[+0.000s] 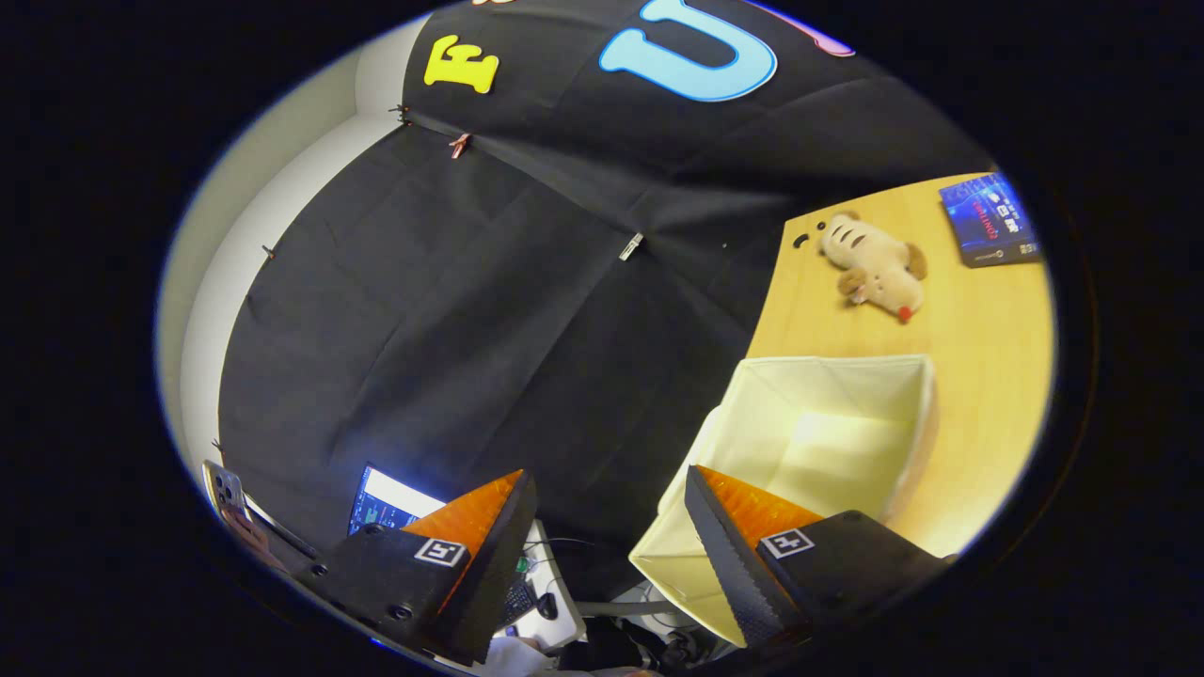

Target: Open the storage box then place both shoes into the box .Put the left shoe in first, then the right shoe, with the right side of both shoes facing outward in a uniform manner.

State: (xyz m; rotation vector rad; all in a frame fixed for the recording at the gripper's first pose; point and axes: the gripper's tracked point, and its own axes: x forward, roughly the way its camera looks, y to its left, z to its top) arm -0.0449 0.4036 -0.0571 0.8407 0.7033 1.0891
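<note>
The cream fabric storage box [847, 376] stands open on the wooden table [978, 357], with its lid flap [682, 564] hanging down over the near side. Its inside looks bare. My gripper [607, 527] is open and holds nothing. The view is tilted hard, and the gripper hangs off the table's edge. One finger [729, 536] overlaps the box's near wall and flap. The other finger [489, 545] stands against the black booth cloth.
A plush toy dog [875, 266] lies on the table beyond the box. A dark blue flat box [988, 221] sits at the table's far corner. Below the fingers I see a lit laptop screen [386, 503], a phone on a stand [226, 494] and cables.
</note>
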